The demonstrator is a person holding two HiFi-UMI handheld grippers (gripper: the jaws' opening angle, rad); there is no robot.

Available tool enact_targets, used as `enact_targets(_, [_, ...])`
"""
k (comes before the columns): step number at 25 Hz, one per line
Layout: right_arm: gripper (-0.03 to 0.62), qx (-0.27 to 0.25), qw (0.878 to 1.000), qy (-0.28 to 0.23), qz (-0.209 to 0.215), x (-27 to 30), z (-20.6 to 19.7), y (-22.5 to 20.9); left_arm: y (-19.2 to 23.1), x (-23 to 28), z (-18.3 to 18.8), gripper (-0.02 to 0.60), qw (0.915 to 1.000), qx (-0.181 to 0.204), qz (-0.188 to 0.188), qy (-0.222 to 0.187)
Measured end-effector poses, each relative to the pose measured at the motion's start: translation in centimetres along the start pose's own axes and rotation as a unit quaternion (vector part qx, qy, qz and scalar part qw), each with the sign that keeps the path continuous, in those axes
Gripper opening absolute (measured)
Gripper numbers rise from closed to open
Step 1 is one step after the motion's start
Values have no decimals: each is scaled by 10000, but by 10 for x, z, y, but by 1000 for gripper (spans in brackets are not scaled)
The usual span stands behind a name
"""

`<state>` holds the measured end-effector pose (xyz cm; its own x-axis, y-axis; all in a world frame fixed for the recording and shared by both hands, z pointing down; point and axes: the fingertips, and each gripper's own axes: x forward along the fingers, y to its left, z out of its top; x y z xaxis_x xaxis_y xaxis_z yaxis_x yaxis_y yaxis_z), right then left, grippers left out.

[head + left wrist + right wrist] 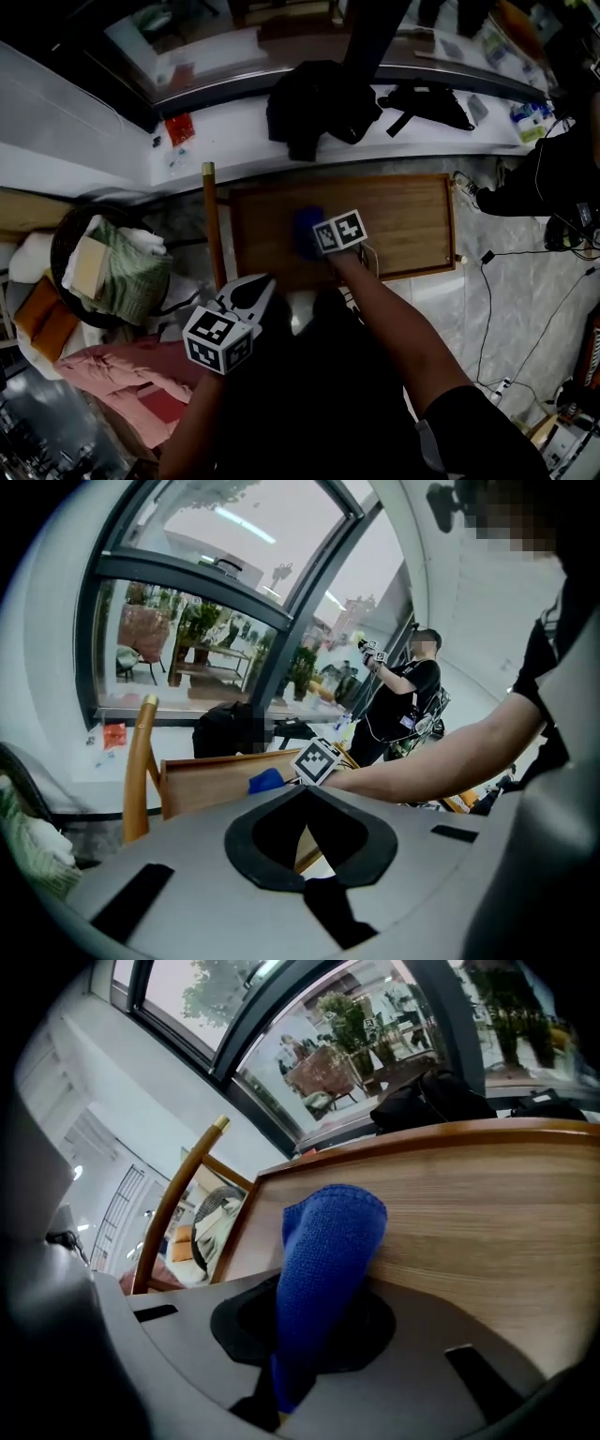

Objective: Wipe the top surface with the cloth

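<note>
Head view shows the top surface (403,220) as the biggest piece here: a rectangular wooden panel, warm brown, with straight grain running lengthwise and a slightly raised edge. It looks hard and smooth, so a cloth should slide over it easily. Beside its left end stands a curved wooden post (212,225), rounded and varnished.

The cloth (307,232) lies toward the left half of the panel, near the front edge. In the right gripper view the cloth (328,1241) is bright blue with a fine knitted, microfibre-like weave. It is folded into a thick, rounded tongue whose far end appears to rest on the wood (487,1213). It should be light, soft and floppy, with some grab against the grain. A hold on the bunched middle, as now, probably keeps enough loose fabric ahead to drag flat.

The right gripper (323,1283) has its jaws clamped on that fold, and the fabric runs down between the dark pads. The left gripper (307,794) is held back short of the panel, its jaw tips meeting with nothing between them.
</note>
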<state>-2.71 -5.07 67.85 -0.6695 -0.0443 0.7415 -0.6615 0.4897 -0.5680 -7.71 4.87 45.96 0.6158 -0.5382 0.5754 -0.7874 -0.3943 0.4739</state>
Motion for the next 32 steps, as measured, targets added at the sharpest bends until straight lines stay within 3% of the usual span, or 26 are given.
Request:
enact_targets(6, [57, 168, 9997, -126, -94, -43, -10, -44, -37, 38, 6, 9, 9993, 234, -243, 166])
enact_targets(25, [55, 718, 9915, -667, -862, -182, -43, -188, -112, 119, 13, 9, 9964, 386, -689, 321])
enact_targets(32, [55, 792, 9847, -560, -1444, -226, -56, -233, -120, 119, 19, 9, 9966, 434, -656, 226])
